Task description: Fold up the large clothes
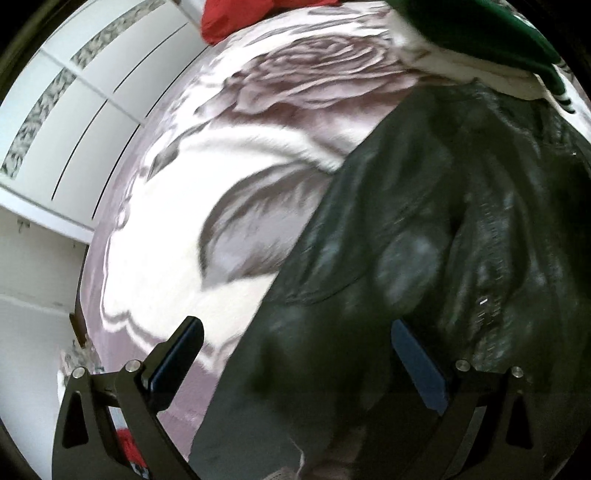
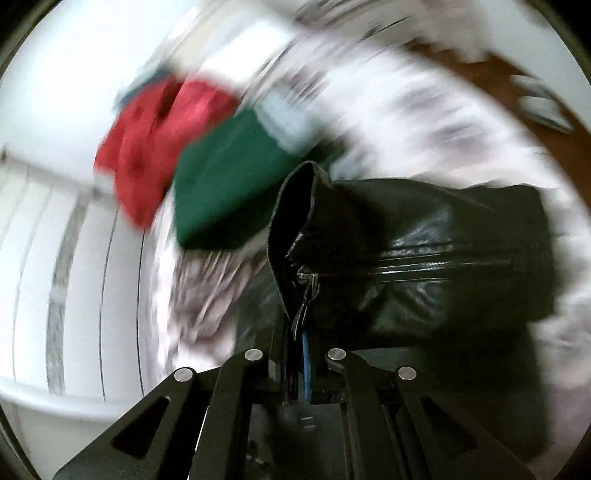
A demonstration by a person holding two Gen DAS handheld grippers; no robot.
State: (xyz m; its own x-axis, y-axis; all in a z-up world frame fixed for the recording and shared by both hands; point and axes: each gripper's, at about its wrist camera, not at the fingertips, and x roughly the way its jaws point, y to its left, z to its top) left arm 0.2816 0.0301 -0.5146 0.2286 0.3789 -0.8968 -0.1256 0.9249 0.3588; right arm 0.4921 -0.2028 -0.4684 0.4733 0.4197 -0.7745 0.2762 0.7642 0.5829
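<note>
A black leather jacket [image 1: 424, 240] lies on a bed with a pink and white rose-print cover [image 1: 207, 206]. My left gripper [image 1: 295, 354] is open just above the jacket's left edge, with one finger over the cover and one over the leather. In the right wrist view my right gripper [image 2: 299, 332] is shut on an edge of the black jacket [image 2: 424, 243] near a zipper pull [image 2: 308, 277] and holds that edge lifted. The view around it is blurred.
A green garment [image 2: 229, 184] and a red garment [image 2: 147, 147] lie on the bed beyond the jacket; both also show in the left wrist view, green [image 1: 480, 33] and red [image 1: 236, 14]. White wardrobe doors [image 1: 74, 122] stand beside the bed. Brown floor [image 2: 517, 96] shows far right.
</note>
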